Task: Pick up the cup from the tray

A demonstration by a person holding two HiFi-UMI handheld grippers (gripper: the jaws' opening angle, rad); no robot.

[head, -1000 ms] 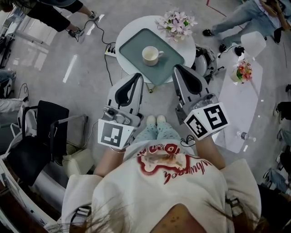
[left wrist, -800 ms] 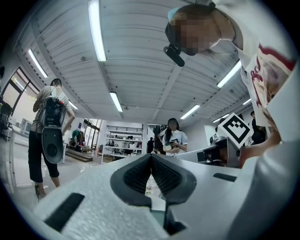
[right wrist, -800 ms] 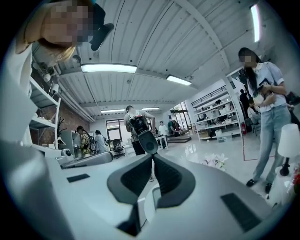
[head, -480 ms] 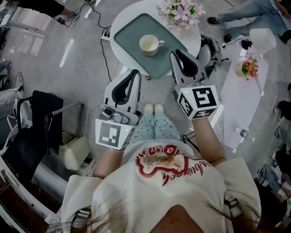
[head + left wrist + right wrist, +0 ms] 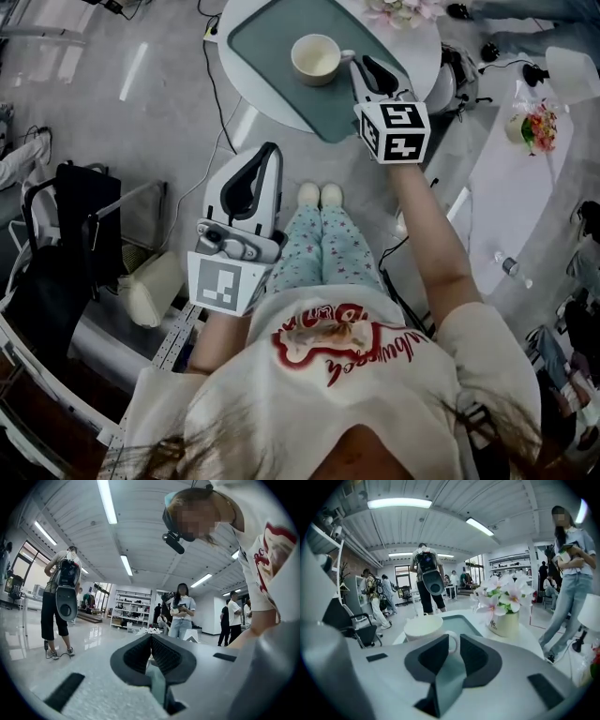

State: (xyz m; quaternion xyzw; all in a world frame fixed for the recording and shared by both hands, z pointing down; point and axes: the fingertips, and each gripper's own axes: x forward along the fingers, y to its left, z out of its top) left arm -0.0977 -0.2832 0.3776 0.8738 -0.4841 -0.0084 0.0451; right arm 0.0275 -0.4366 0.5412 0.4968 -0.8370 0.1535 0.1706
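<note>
A cream cup (image 5: 316, 58) stands upright on a grey-green tray (image 5: 262, 42) on the round white table (image 5: 427, 58); its handle points right. My right gripper (image 5: 359, 66) reaches over the tray's right edge, with its tips just short of that handle. In the right gripper view the cup (image 5: 423, 626) sits left of the jaws, and its handle shows through the narrow gap of the right gripper (image 5: 452, 639), which is open. My left gripper (image 5: 270, 150) hangs back over the floor beside the person's knees. The left gripper (image 5: 150, 637) is shut on nothing.
A vase of pink-white flowers (image 5: 504, 599) stands on the table right of the tray. A black chair (image 5: 66, 244) is at the left, a white side table (image 5: 511, 187) with a small bouquet at the right. Cables (image 5: 211, 84) trail over the floor. Several people stand around.
My right gripper has moved forward from beside the lap to over the tray, up to the cup's handle. The left gripper has stayed low and drawn back slightly.
</note>
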